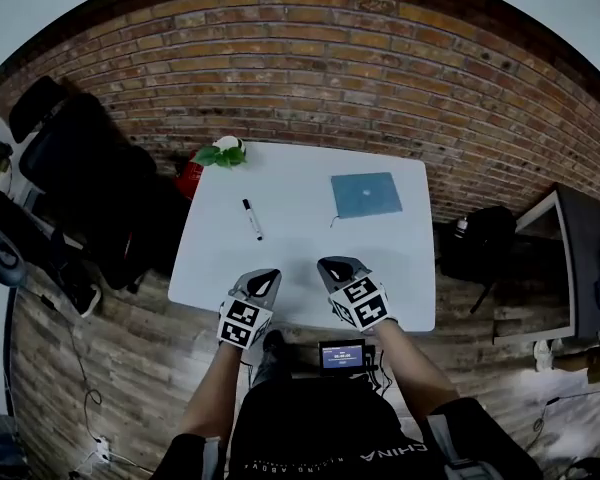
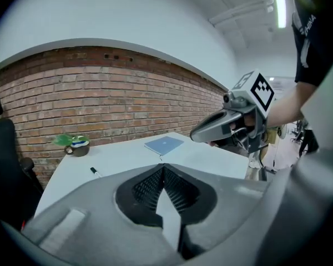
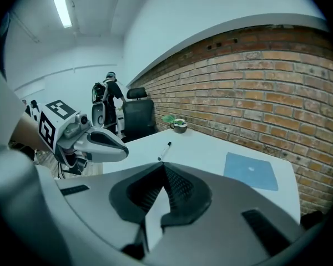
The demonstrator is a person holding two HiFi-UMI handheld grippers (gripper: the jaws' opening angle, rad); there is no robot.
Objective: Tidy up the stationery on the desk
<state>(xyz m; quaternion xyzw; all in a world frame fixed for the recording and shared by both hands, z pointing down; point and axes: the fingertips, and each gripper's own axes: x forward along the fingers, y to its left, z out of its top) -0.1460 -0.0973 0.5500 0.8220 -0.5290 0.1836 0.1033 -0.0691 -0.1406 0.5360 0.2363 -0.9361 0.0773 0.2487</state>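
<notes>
A slim white pen (image 1: 252,219) with a black cap lies left of the desk's (image 1: 290,183) middle. A thin blue notebook (image 1: 366,195) lies near the far right corner. The left gripper (image 1: 264,278) and right gripper (image 1: 337,268) hover over the near edge, jaws pressed together, empty.

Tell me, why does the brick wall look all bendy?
Head view: the wide lens bows the brick wall and blackens the corners; left gripper view: wall arches, ceiling light glares; right gripper view: same arch, dark rounded edges.

One overhead, two low; desk (image 1: 290,198) shared
</notes>
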